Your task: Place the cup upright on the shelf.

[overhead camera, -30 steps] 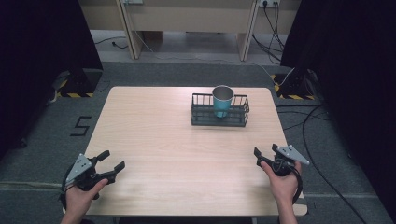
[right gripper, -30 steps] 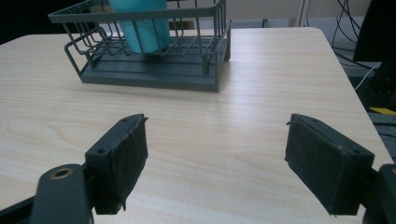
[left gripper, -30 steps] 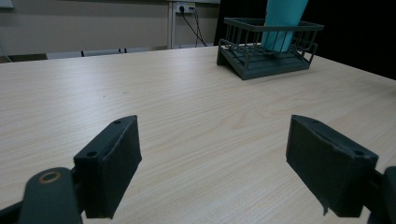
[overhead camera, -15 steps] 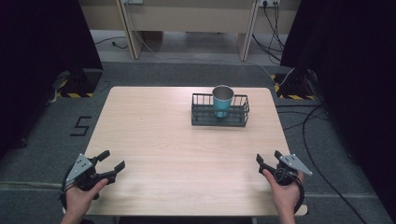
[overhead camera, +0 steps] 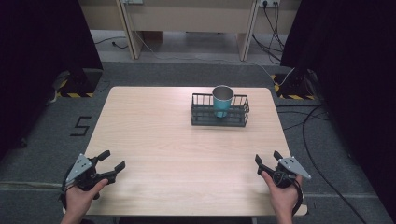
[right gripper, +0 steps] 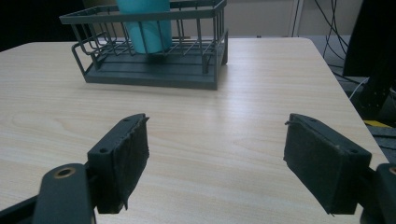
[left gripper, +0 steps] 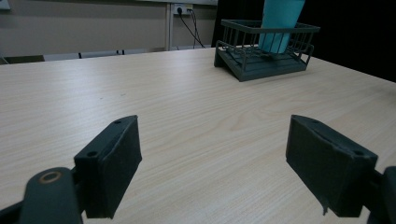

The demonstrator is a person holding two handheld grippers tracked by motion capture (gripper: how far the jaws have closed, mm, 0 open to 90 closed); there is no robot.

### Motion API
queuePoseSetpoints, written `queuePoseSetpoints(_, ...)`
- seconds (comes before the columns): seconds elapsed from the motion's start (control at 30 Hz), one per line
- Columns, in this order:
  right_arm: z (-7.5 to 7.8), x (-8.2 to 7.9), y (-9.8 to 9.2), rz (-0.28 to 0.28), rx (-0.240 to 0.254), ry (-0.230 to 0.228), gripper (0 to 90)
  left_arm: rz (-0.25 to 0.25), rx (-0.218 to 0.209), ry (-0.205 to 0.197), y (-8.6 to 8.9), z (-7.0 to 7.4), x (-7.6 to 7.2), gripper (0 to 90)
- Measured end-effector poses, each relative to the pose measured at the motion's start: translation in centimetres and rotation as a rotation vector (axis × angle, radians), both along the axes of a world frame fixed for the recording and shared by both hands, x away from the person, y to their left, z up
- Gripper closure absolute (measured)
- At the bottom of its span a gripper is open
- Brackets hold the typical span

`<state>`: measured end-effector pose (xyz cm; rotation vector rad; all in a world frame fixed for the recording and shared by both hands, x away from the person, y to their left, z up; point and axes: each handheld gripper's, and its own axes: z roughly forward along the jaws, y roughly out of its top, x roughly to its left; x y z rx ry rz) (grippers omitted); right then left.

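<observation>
The upper part of the teal cup (left gripper: 280, 21) is cut off by the top edge in the left gripper view, and its rim is likewise cut off in the right gripper view. The lower part of the cup is partly screened by the bars of the wire basket (overhead camera: 219, 119) in the high view. The rear bodies of the left gripper (left gripper: 212, 163) and the right gripper (right gripper: 217, 161) are cut off by the bottom edge in their own views. In the high view, the person's forearms are cut off by the bottom edge. The near edge of the table (overhead camera: 154, 154) is partly hidden under both hands.
</observation>
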<state>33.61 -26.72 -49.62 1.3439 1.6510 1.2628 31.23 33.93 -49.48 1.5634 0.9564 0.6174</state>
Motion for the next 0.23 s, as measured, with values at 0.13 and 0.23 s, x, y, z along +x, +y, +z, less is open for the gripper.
queuePoseSetpoints(0.13, -0.09, -0.05, 0.11, 0.003, 0.004, 0.002, 22.8, 0.0, 0.001, -0.001, -0.01, 0.02, 0.0, 17.2)
queuePoseSetpoints(0.23, -0.06, -0.06, 0.24, 0.007, 0.006, 0.0, 22.8, 0.0, 0.002, -0.001, -0.03, 0.02, 0.01, 17.2)
